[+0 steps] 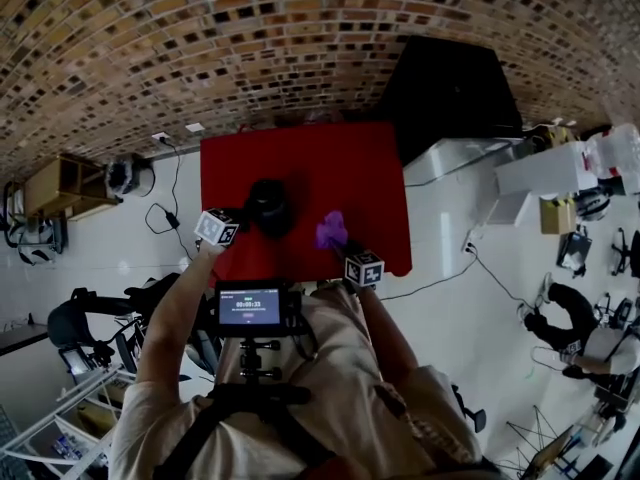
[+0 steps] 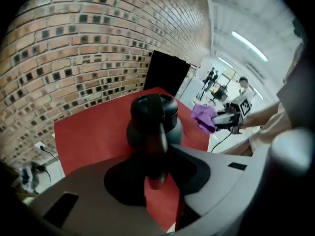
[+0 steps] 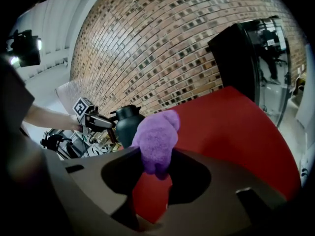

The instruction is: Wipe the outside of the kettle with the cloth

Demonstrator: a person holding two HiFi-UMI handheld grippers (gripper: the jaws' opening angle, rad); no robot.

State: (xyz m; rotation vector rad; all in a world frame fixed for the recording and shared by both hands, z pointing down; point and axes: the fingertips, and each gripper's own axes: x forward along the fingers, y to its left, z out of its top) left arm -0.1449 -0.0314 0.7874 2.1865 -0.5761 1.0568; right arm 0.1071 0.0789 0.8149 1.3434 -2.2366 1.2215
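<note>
My left tool (image 2: 160, 191) clamps the black round kettle (image 2: 153, 114) by its handle; my right tool (image 3: 157, 181) pinches the fluffy purple cloth (image 3: 156, 139). I'd brace it and wipe firmly.

Red table (image 1: 345, 168): flat rectangular top, plain red edge to edge. Stands on white floor (image 1: 450, 268), far edge toward brick wall (image 1: 300, 48).

Directly on top: black kettle (image 1: 268, 206), upright, lid on, dark rounded body.

Kettle left of table middle in head view, about midway between far and near edges.

Bare red on all sides of kettle:
- widest stretch right of kettle
- narrower strip left of kettle
- broad band beyond kettle up to far edge

Kettle base rim not made out in any view.
</note>
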